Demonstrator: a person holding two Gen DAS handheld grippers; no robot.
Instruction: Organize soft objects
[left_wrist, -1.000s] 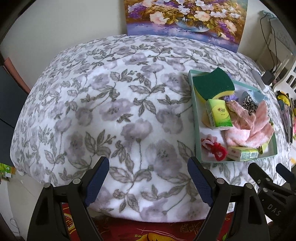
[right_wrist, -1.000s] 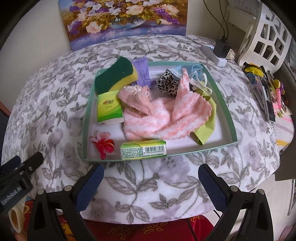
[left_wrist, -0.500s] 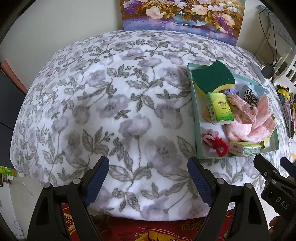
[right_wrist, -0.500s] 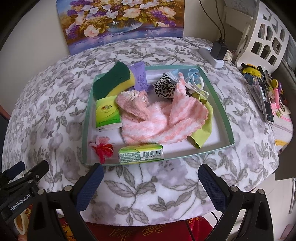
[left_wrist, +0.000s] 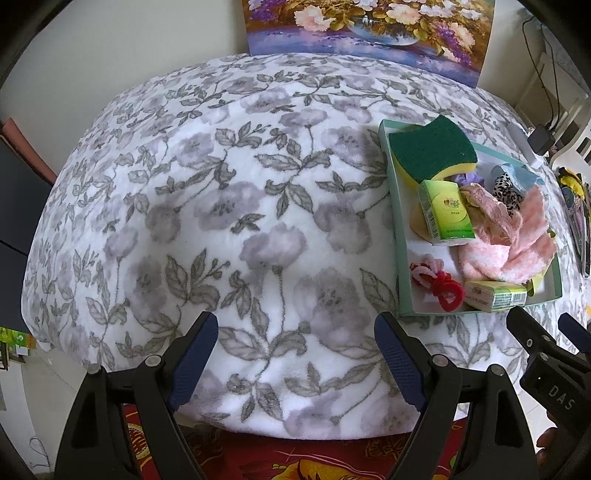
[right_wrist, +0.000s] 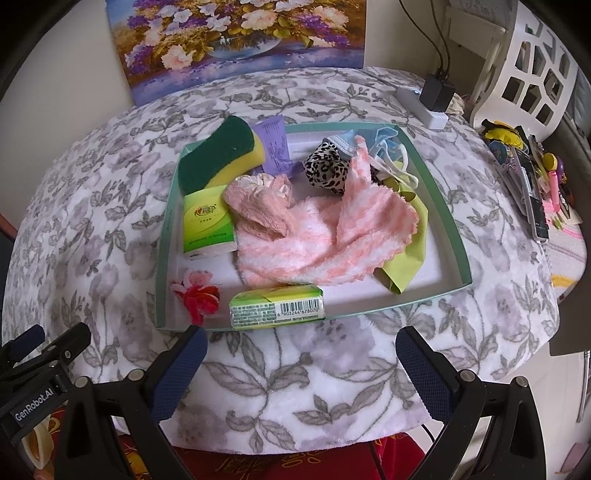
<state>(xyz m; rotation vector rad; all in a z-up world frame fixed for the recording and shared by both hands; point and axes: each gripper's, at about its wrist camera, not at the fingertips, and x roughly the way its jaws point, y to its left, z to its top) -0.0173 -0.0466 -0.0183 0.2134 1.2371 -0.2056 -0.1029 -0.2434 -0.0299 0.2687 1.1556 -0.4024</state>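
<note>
The left gripper (left_wrist: 295, 354) hangs over the near edge of the worktop (left_wrist: 229, 206) with its jaws spread wide and nothing between them; only the grey flowered fleece cover lies beneath. The task's soft things sit well off to its right, in a shallow green tray (left_wrist: 392, 236).

The right gripper (right_wrist: 301, 363) also has its jaws released and empty, poised just short of the tray's near rim (right_wrist: 369, 312). Directly ahead of the jaws, against that rim, lies a green tissue pack with a barcode (right_wrist: 277, 306). Beside it, toward the left jaw, rests a red and pink hair tie (right_wrist: 197, 291).

Further in, a pink striped fleece cloth (right_wrist: 321, 236) spreads across the middle of the tray, with a pink frilly scrunchie (right_wrist: 260, 201) lying on its upper left part. A yellow-green cloth (right_wrist: 406, 258) pokes out from under the pink cloth on the right. A second green tissue pack (right_wrist: 207, 223) sits along the left wall, and behind it a green and yellow sponge (right_wrist: 219, 158) leans on the far left corner. A purple packet (right_wrist: 277, 147), a leopard-print scrunchie (right_wrist: 327, 168) and a blue face mask (right_wrist: 384, 146) lie along the far side.

Beyond the tray, a flower painting (right_wrist: 236, 40) leans on the wall, and a white power strip (right_wrist: 424, 107) lies near the worktop's far right.
</note>
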